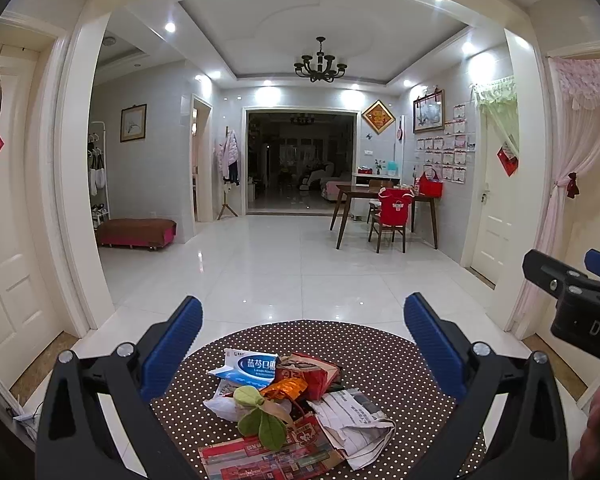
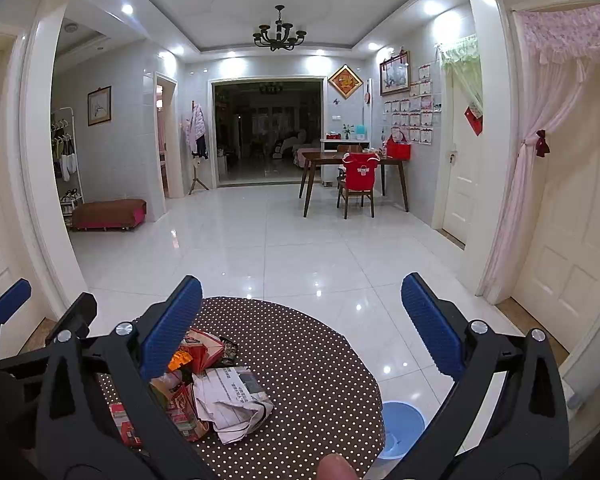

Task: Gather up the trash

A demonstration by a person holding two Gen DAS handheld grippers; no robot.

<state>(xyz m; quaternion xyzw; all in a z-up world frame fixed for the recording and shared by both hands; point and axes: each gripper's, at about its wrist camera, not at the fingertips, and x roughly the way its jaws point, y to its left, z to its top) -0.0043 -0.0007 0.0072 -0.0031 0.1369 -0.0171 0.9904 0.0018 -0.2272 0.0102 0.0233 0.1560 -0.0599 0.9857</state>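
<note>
Left wrist view, bottom of frame: the left gripper (image 1: 302, 340) hangs above the table with its blue pads spread wide and nothing between them, a stance that suits reaching down over loose litter. Right wrist view, bottom of frame: the right gripper (image 2: 300, 320) is likewise wide open and empty; a fingertip (image 2: 334, 466) of the person shows at the lower edge.

Lower centre of both views: a round table (image 1: 364, 344) under a brown dotted cloth carries the trash pile (image 1: 296, 404), heaped together near the edge closest to the camera, probably so it can be taken piece by piece. From the near side the pile comprises a flat red printed carton (image 1: 260, 460), a crumpled newspaper (image 1: 356, 424), green leaves (image 1: 260, 416), an orange foil wrapper (image 1: 286, 390), a torn red packet (image 1: 320, 372) and a white-and-blue medicine box (image 1: 252, 368). In the right wrist view the pile lies lower left, partly behind the left-hand pad.

Lower right of the right wrist view: a light blue bin (image 2: 402, 428) stands on the floor just beside the table, judged to be the receptacle for the trash. No item has yet been picked up.

Middle distance, right of centre: a dining table (image 1: 364, 192) and a chair (image 1: 392, 224) draped in red. Beyond: a dark doorway (image 1: 300, 160) under a chandelier (image 1: 320, 64).
</note>
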